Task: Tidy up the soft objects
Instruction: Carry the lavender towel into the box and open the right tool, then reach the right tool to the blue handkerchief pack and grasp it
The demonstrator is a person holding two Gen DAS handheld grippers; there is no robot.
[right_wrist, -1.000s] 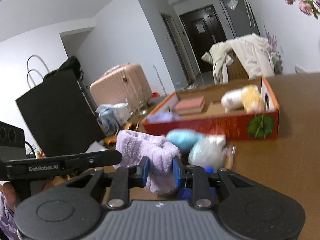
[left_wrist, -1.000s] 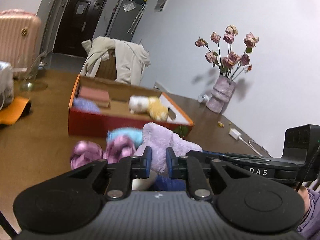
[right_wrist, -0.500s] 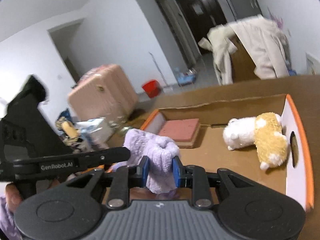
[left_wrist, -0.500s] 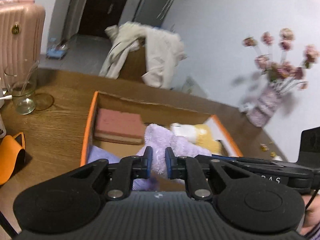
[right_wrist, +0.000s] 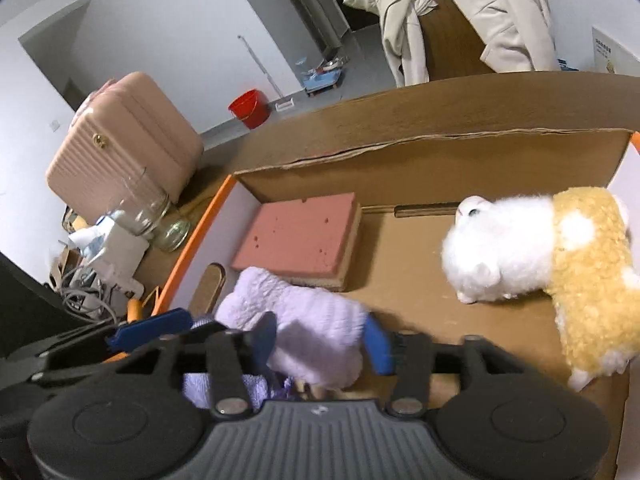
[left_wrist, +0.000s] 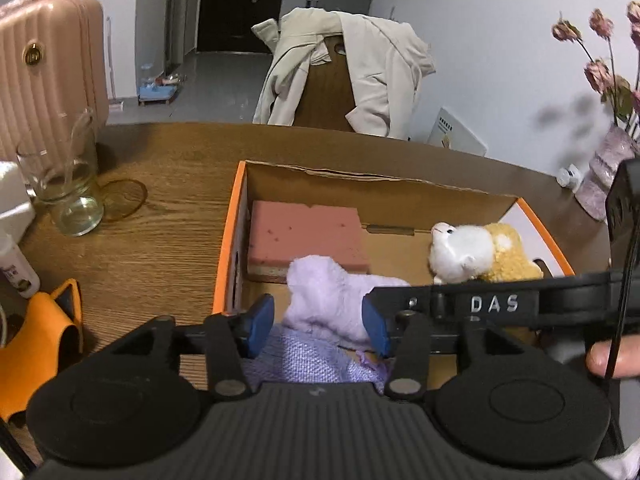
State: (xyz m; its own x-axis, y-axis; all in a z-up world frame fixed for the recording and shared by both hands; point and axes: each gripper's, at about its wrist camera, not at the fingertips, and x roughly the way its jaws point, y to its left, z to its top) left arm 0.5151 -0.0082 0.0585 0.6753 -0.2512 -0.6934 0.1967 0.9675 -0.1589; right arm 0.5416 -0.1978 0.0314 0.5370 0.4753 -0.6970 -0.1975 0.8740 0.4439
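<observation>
We hold both grippers over the cardboard box [left_wrist: 234,240]. Left gripper [left_wrist: 318,326] and right gripper [right_wrist: 322,340]: jaws have just been opening, pads apart, the purple towel [left_wrist: 332,304] loose between them. Beyond the fingertips: pink sponge [right_wrist: 300,236], plush toy [right_wrist: 540,248].

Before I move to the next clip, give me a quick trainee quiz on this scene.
1. Fill in: in the left wrist view, the plush lies to the ___ of the sponge.
2. True or false: the sponge lies on the table outside the box.
3. What sits between the jaws of the left gripper and the right gripper? A. towel B. coat C. jar

Key: 1 right. 2 false; it is in the box. 3 A; both pairs of jaws have just been opening, with the towel between them.
</observation>
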